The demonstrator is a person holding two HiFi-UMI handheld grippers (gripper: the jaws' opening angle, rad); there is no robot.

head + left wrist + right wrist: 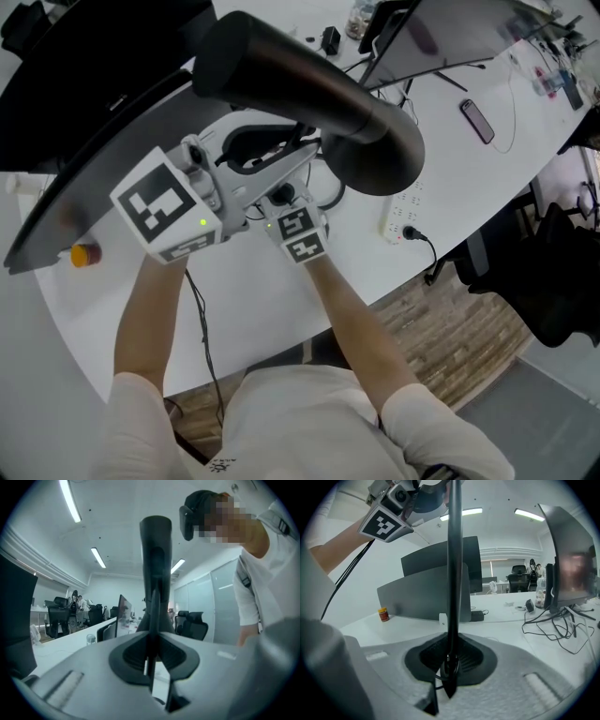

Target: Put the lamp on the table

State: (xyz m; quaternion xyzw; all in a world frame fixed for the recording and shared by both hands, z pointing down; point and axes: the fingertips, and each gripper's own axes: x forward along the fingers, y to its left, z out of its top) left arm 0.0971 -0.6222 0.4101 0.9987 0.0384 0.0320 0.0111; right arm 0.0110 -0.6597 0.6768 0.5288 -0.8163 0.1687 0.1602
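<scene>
Left gripper point(152, 644): my fingers point(89, 667) are a narrow gap apart, clamped on the lamp point(309, 94) stem. Right gripper point(451, 660): same narrow gap, pinching its thin rod (a cable point(440, 670) loops there too). Lamp is up over the white worktop point(272, 300), between both grippers.

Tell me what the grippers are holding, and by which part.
Both hold the black lamp. The left gripper is shut on a thin flat part at the foot of its thick column; the right gripper is shut on its slim stem.
</scene>
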